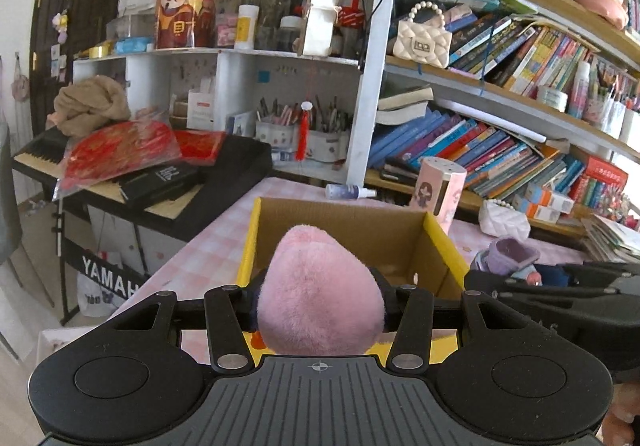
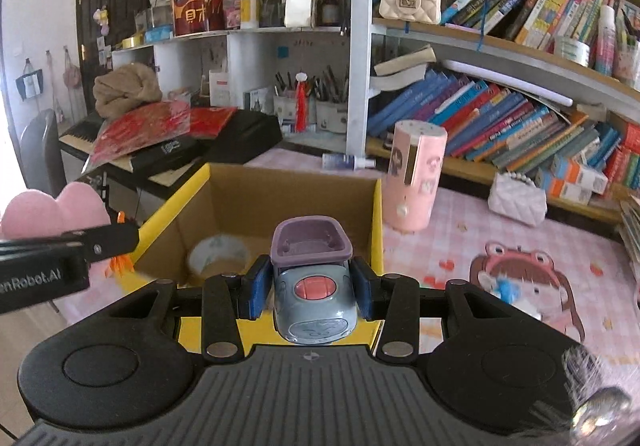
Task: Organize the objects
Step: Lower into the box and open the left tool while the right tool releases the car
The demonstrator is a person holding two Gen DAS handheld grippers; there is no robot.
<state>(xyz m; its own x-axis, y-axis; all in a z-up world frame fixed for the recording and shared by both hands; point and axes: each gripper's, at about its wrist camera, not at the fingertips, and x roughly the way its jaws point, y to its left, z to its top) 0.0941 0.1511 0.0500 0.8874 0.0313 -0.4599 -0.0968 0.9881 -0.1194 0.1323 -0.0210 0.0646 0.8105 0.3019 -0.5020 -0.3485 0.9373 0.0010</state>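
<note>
Pink checked tabletop [image 2: 460, 230], crowded bookshelves [image 2: 520, 117] behind.
My left tool [image 1: 320, 310] grips a pink plush [image 1: 316, 286], my right tool [image 2: 308, 290] a toy car [image 2: 314, 294], over the cardboard box [image 2: 280, 189].

Keyboard [image 1: 224, 169], bookshelf [image 2: 500, 41] of books, cream handbag [image 2: 410, 1], pen cups [image 1: 320, 141]
</note>
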